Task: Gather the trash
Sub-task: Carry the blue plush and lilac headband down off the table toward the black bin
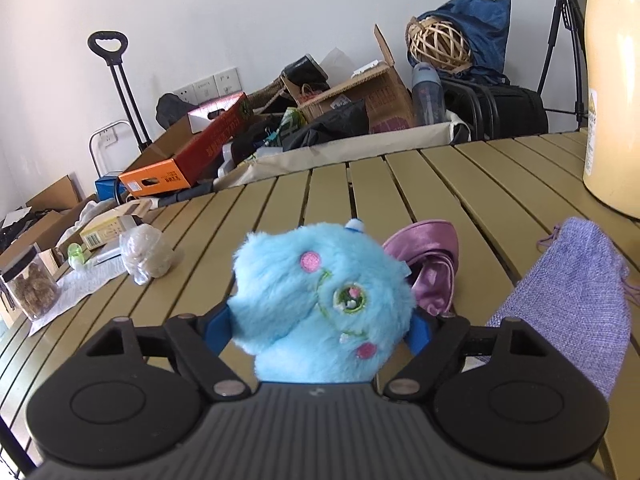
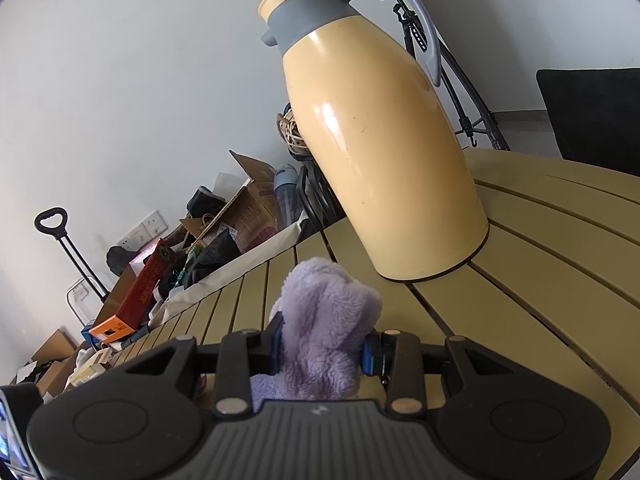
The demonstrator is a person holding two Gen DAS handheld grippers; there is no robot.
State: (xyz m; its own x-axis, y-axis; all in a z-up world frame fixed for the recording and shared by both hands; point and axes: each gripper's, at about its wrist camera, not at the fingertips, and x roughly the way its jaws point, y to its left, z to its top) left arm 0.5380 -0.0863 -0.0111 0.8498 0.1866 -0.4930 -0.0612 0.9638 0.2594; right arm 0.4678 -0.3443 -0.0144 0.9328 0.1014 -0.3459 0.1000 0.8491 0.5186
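Left gripper [image 1: 320, 328] clamping blue plush toy [image 1: 320, 296] mid-table, likely for lifting; right gripper [image 2: 324, 344] pinching purple fleece cloth [image 2: 324, 320] beside thermos [image 2: 384, 152].

From my left camera the blue plush toy [image 1: 320, 304] hides most of both blue pads, so I can't confirm contact. The yellow jug [image 1: 614, 92] is cut off at the right edge. On the right camera, the purple fluffy cloth [image 2: 324, 332] perhaps covers something; its lower part is hidden.

No legible text anywhere.
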